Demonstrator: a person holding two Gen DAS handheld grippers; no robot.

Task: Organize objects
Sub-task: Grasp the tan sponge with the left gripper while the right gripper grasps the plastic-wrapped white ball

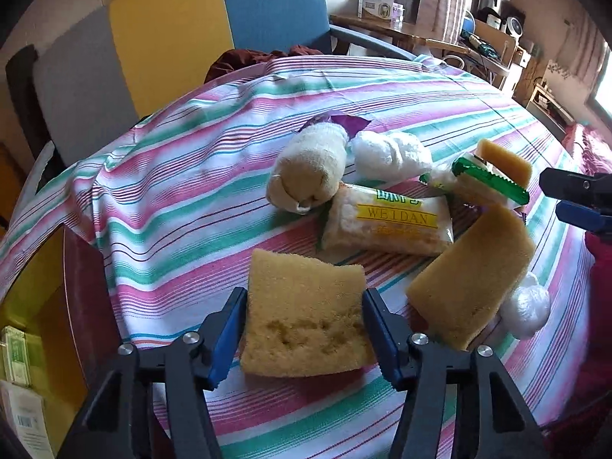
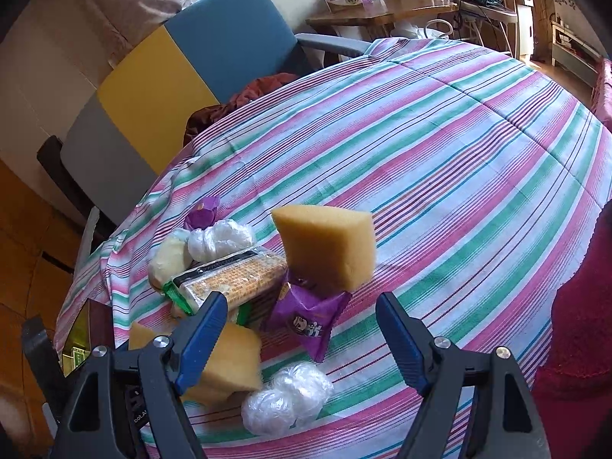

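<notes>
My left gripper (image 1: 304, 313) is shut on a yellow sponge (image 1: 306, 317), held just above the striped tablecloth (image 1: 172, 191). Beyond it lie a rolled beige sock (image 1: 310, 168), a white plastic wad (image 1: 390, 155), a WEIDAN snack pack (image 1: 390, 222), a second sponge (image 1: 474, 271), a green-edged cracker pack (image 1: 485, 179) and a third sponge (image 1: 505, 160). My right gripper (image 2: 298, 321) is open and empty above the pile: a sponge block (image 2: 329, 244), a purple snack packet (image 2: 310, 317), the cracker pack (image 2: 229, 279), a sponge (image 2: 229, 359) and white plastic wads (image 2: 287, 397).
A yellow box (image 1: 34, 306) with cartons stands off the table's left edge. Chairs in grey, yellow and blue (image 1: 172, 38) stand behind the table with dark red cloth (image 1: 264, 55) on a seat. The right half of the cloth (image 2: 478, 172) is bare.
</notes>
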